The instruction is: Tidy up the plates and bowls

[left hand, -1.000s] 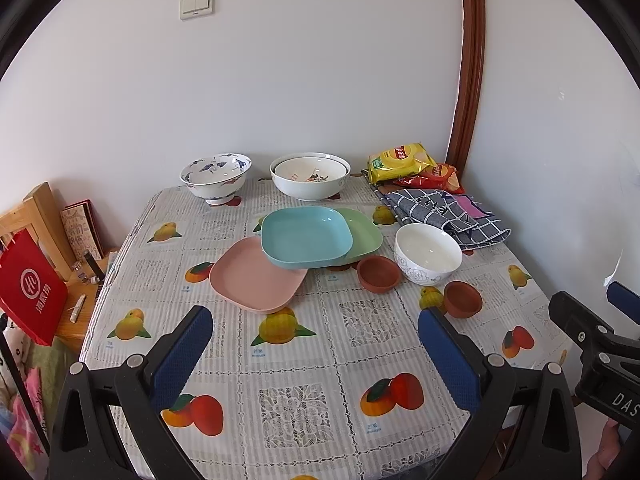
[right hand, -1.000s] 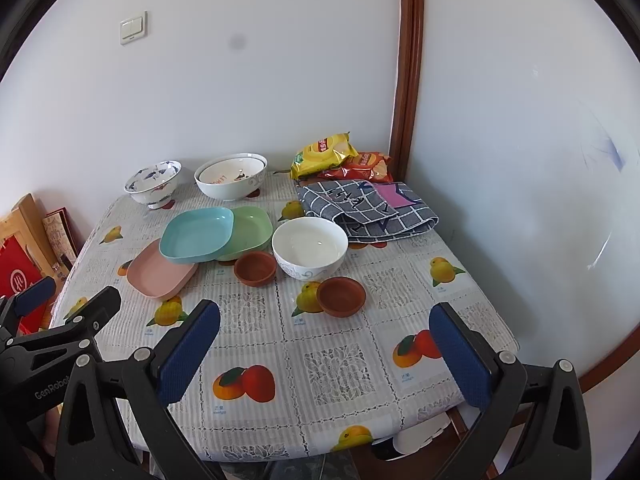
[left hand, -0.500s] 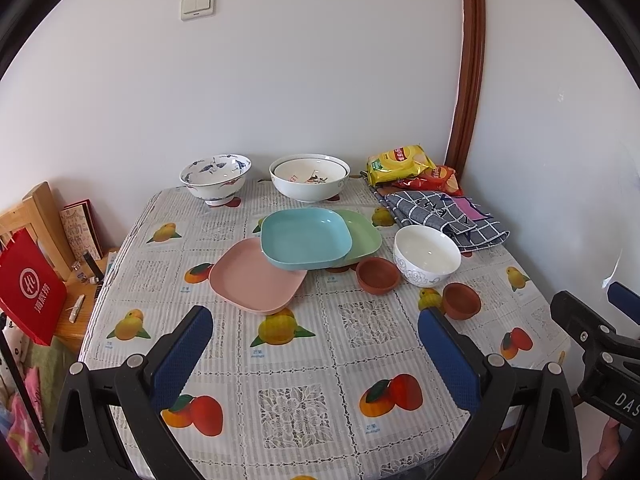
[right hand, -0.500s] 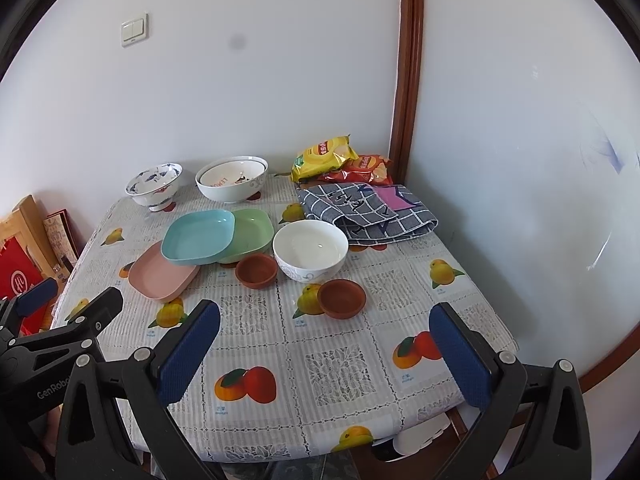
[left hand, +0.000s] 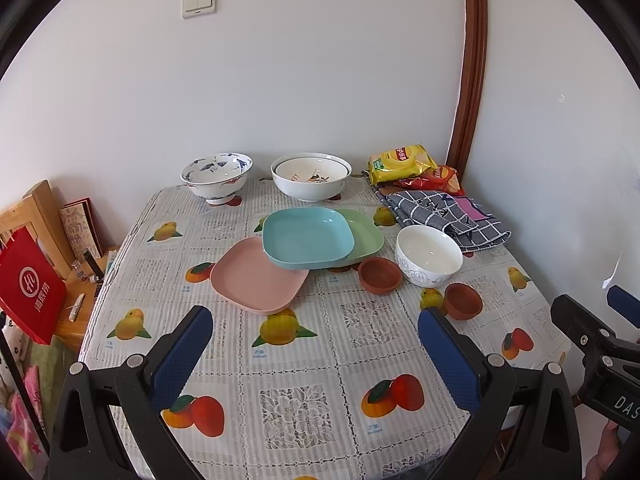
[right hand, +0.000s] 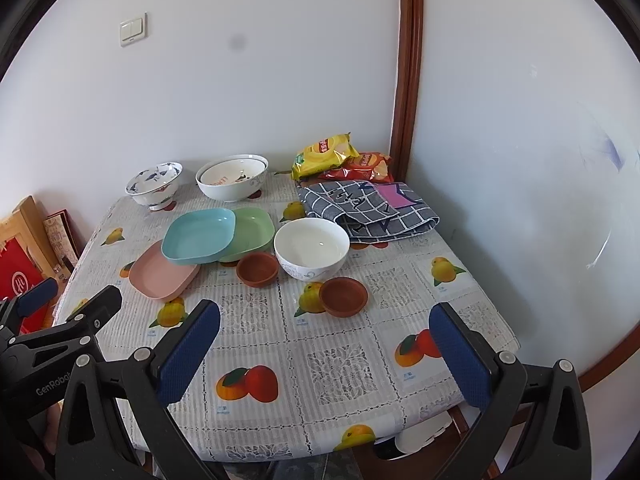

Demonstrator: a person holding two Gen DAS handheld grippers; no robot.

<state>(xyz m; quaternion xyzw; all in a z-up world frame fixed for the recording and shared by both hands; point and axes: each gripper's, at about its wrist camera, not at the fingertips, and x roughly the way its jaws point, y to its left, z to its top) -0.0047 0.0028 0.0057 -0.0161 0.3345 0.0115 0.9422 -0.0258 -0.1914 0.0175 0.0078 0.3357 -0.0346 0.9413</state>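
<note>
white bowl [right hand: 311, 248] sits empty beside two empty terracotta dishes [right hand: 343, 296].

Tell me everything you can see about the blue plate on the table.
The blue plate is a shallow, rounded-square dish in glossy light blue, plastic by its look, and empty. It sits slightly tilted on top of two others, overlapping the pink plate on its near left and the green plate on its right, near the middle of the table. A small brown dish stands close by its near right corner; contact is unclear. Neither gripper touches it.
</note>
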